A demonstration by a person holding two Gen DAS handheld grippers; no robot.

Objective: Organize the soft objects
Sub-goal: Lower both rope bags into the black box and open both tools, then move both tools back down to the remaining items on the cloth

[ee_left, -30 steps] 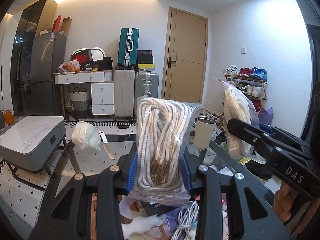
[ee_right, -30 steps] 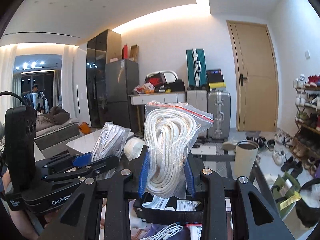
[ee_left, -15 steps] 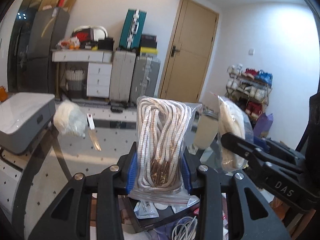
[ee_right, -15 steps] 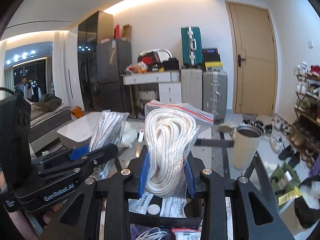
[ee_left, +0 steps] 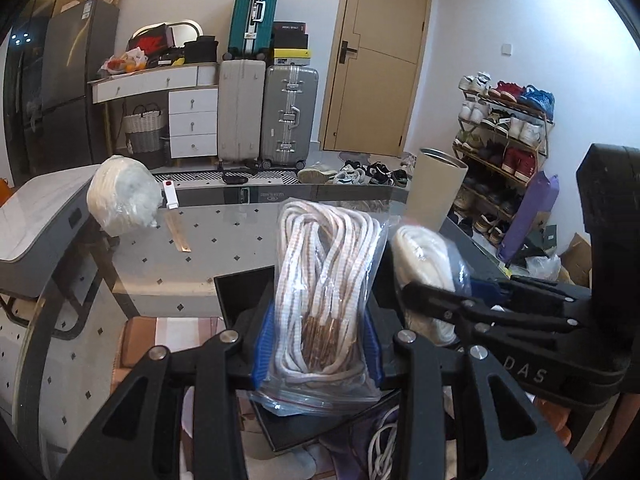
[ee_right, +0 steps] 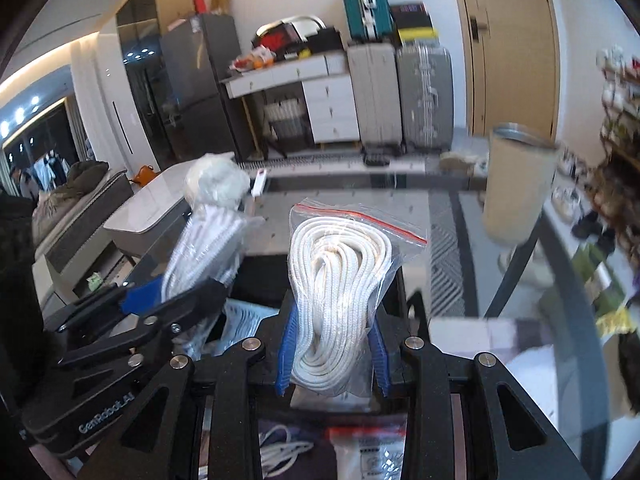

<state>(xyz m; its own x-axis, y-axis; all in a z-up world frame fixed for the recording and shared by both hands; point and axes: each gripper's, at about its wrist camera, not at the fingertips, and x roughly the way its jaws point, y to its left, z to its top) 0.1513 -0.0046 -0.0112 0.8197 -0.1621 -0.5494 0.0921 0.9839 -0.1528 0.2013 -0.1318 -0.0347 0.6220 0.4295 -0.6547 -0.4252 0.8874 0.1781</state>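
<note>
My left gripper [ee_left: 316, 344] is shut on a clear zip bag of white and tan speckled cord [ee_left: 324, 280], held upright over a black tray [ee_left: 240, 288]. My right gripper [ee_right: 332, 356] is shut on a clear zip bag of white rope [ee_right: 340, 280] with a red seal, also above the black tray [ee_right: 260, 276]. Each gripper shows in the other's view, side by side: the right one [ee_left: 432, 300] to the right, the left one [ee_right: 188, 296] to the left. A third bagged white rope bundle [ee_left: 120, 196] lies at the glass table's far left.
A beige cylinder cup [ee_left: 436, 188] stands at the glass table's [ee_left: 224, 248] far right. A wooden ruler [ee_left: 178, 232] and a small white stick [ee_left: 170, 196] lie near the bundle. Loose white cable [ee_left: 380, 448] and packets lie below the grippers. A grey side table [ee_left: 36, 224] stands left.
Both grippers have tilted down and lowered with their bags toward the black tray. The table surface now fills more of both views. The right wrist view is blurred from motion.
</note>
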